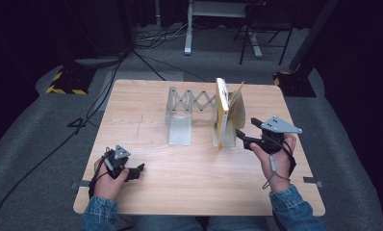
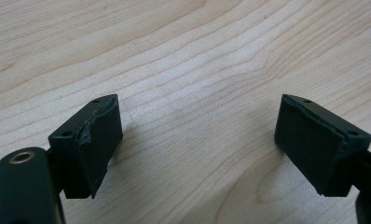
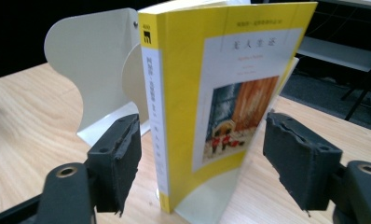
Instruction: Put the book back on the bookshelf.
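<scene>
A yellow paperback book point(image 1: 222, 111) point(image 3: 211, 98) stands upright against the right plate of a white expanding book rack point(image 1: 187, 108) on the wooden table point(image 1: 146, 125). My right gripper point(image 1: 243, 133) point(image 3: 202, 163) is open just to the book's right, its jaws spread wider than the book and level with its lower half, touching nothing. The rack's curved white end plate point(image 3: 90, 65) rises behind the book. My left gripper point(image 1: 137, 171) point(image 2: 197, 140) rests low over bare wood at the front left, open with nothing between its pads.
The rack's left plate point(image 1: 179, 126) stands alone, with a scissor lattice point(image 1: 197, 100) joining it to the right one. Cables point(image 1: 83, 120) run across the grey floor to the left. Stand legs point(image 1: 257, 43) and a black-and-yellow base point(image 1: 64, 82) sit beyond the table's far edge.
</scene>
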